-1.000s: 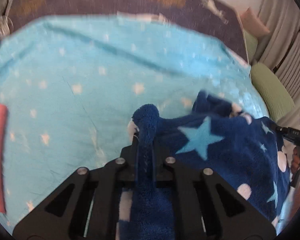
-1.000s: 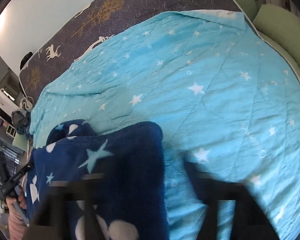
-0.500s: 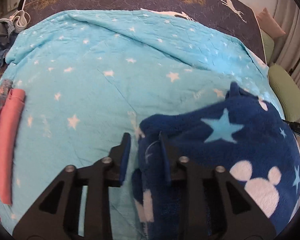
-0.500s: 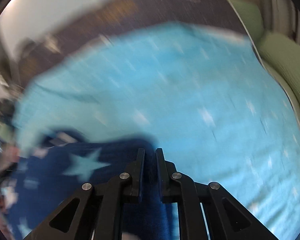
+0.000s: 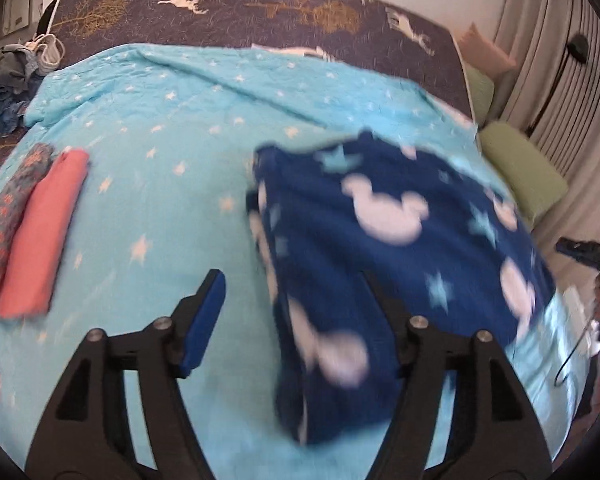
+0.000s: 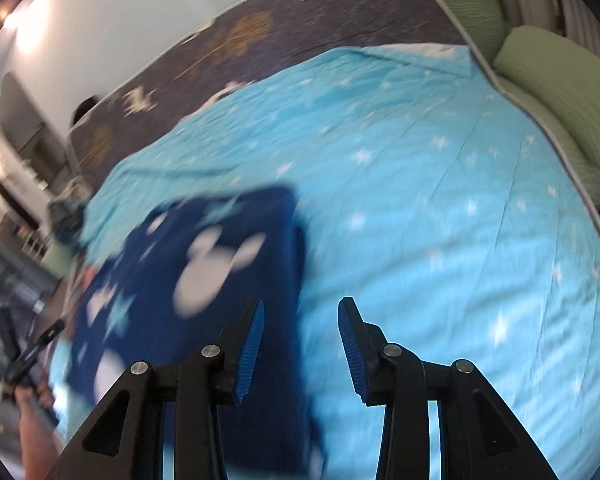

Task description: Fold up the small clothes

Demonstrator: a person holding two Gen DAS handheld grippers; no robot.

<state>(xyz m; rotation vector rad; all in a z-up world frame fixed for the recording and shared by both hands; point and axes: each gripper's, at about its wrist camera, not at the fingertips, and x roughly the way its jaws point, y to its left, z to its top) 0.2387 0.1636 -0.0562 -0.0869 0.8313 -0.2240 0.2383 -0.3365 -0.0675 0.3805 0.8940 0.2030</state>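
navy fleece garment (image 5: 388,240) lies under both spread tools (image 5: 290,280) (image 6: 300,316).

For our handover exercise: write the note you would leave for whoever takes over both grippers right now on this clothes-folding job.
Left gripper: open, holding nothing.
Right gripper: open, holding nothing.
The dark blue fleece garment with white mouse heads and stars lies folded over on the light blue star-print quilt, free of both grippers.
Done: a coral pink folded cloth and a grey floral folded cloth lie side by side at the quilt's left edge.
Left: probably fold the fleece smaller, then set it beside them.
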